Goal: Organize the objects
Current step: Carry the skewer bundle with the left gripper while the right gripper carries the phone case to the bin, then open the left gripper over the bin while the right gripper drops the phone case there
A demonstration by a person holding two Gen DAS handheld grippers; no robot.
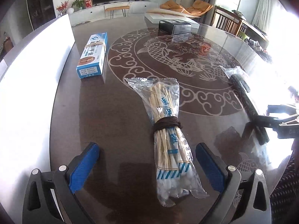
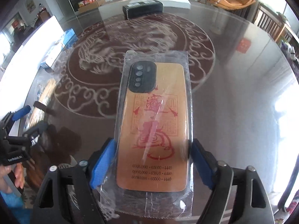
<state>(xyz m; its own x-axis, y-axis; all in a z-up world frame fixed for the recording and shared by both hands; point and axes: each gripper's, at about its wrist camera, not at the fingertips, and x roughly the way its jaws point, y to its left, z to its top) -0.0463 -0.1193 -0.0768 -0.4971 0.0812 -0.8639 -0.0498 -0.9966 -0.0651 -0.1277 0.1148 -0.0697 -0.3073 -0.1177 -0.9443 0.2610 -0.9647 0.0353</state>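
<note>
In the left wrist view my left gripper is open and empty just above the table; a clear bag of cotton swabs, tied with a dark band, lies between its blue pads, nearer the right one. In the right wrist view my right gripper is shut on a phone case in a clear sleeve, orange with red print, held above the table. The case shows edge-on in the left wrist view, with the right gripper at the right edge. The left gripper also shows in the right wrist view.
A blue and white carton lies at the left by a white board. A dark box and a flat white box sit at the far side of the glass-topped round table. Chairs stand beyond at the right.
</note>
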